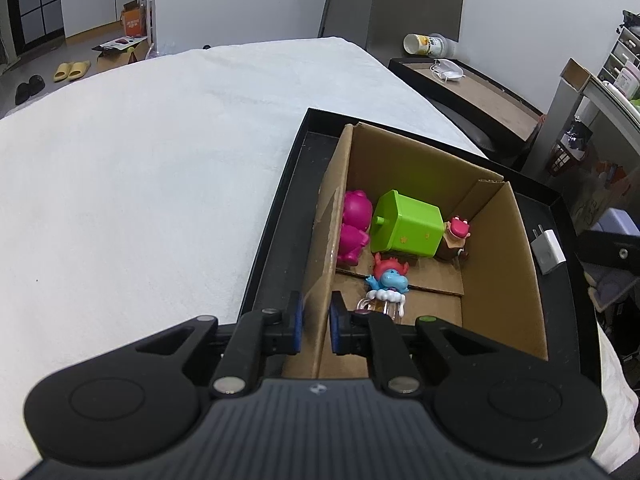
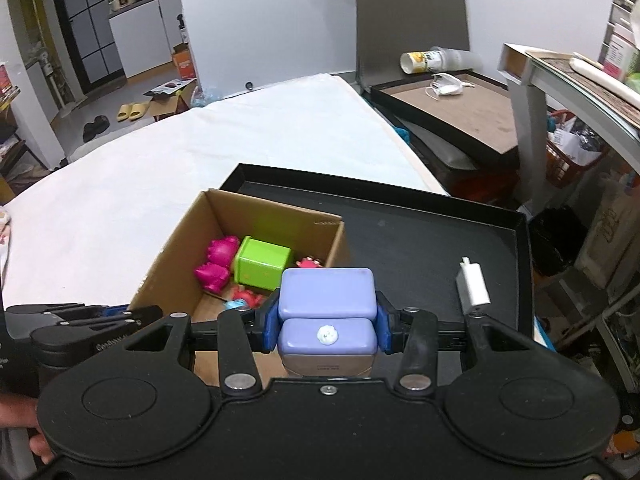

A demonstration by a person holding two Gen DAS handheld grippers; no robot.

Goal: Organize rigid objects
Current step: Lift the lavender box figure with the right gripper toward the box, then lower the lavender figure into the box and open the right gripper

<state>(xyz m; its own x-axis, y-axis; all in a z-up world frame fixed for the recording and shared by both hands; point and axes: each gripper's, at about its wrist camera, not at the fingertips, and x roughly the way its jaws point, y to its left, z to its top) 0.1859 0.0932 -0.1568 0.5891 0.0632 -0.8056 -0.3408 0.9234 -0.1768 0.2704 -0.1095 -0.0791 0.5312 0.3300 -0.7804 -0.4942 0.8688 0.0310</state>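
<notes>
My left gripper [image 1: 317, 322] is shut on the left wall of an open cardboard box [image 1: 500, 260], one pad on each side of the wall. Inside the box lie a pink toy [image 1: 354, 228], a green cube [image 1: 406, 226], a small red-headed figure [image 1: 456, 238] and a blue figure with red hair [image 1: 390, 276]. The box stands in a black tray [image 2: 420, 232]. My right gripper [image 2: 327, 328] is shut on a lavender case [image 2: 327, 294], held above the tray just right of the cardboard box [image 2: 176, 256]. The left gripper [image 2: 120, 312] shows at that box's near left corner.
A white charger plug [image 2: 472, 288] lies in the tray to the right of the box. The tray sits on a white cloth-covered table [image 2: 200, 152]. Beyond the table's right edge stand a chair with another black tray [image 2: 448, 108] and cluttered shelves [image 2: 580, 80].
</notes>
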